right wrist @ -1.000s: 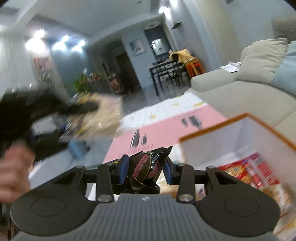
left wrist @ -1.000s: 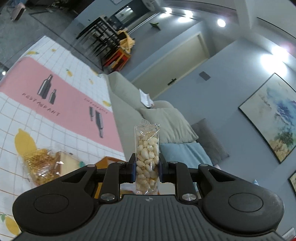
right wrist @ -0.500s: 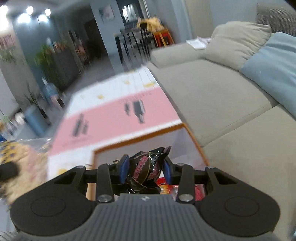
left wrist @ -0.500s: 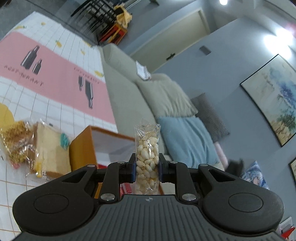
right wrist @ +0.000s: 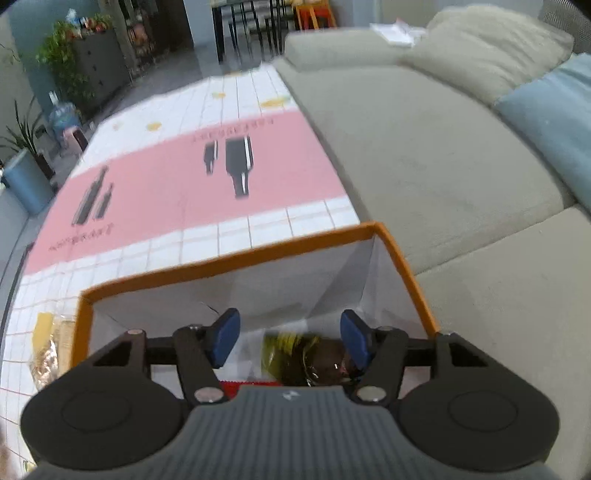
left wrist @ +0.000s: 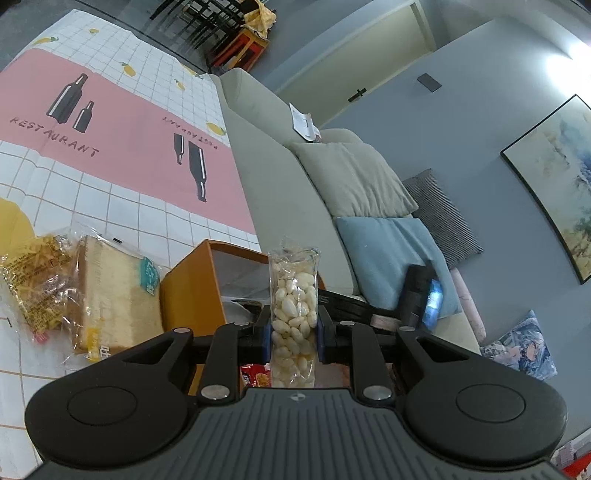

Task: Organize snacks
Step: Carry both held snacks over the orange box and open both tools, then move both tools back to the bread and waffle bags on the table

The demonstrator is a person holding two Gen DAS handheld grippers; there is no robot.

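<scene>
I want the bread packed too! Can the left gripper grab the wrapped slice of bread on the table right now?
Probably not yet. The left gripper is shut on a clear packet of white nuts, so nothing else fits. The wrapped slice of bread lies uncovered beside the orange box.

A checked tablecloth (left wrist: 110, 192) with a broad pink band, black bottle shapes and small lemons covers the table. Just beside its edge runs a grey-green sofa (right wrist: 424, 166). 3 cushions lean along the sofa's back: a beige cushion (left wrist: 354, 181), a light blue cushion (left wrist: 384, 258) in front of it, and a striped dark cushion (left wrist: 443, 214) behind. Some white papers (left wrist: 304, 123) lie on the sofa's top. A framed painting (left wrist: 554, 177) hangs on the blue-grey wall. Dark dining chairs (right wrist: 255, 26) stand well apart, with leafy plants (right wrist: 62, 55) off to the side.
</scene>
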